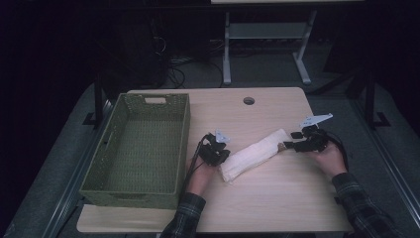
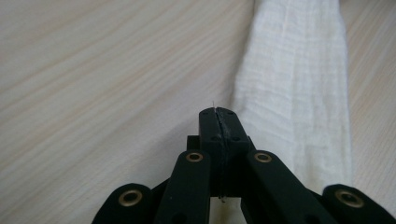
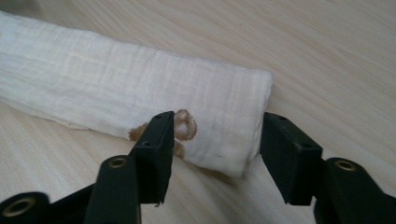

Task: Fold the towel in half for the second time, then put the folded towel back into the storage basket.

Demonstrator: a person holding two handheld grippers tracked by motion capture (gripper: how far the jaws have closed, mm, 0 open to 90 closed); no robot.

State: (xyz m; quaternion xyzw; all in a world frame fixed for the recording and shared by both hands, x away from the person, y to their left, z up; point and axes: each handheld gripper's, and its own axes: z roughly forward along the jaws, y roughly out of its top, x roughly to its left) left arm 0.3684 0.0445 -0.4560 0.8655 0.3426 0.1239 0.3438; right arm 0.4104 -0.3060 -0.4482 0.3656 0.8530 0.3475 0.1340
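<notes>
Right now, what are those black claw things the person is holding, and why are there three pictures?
They are grippers, hand-held pinchers with two jaws each. One picture looks down from above the wooden table. The other two come from small cameras riding on each gripper. On the table lie a folded white cloth with a brown stain at one end, and a green woven basket. The left gripper sits at the cloth's near end with its jaws pinched together; whether they catch any cloth is hard to tell. The right gripper has its jaws apart around the stained end, gripping nothing.
</notes>
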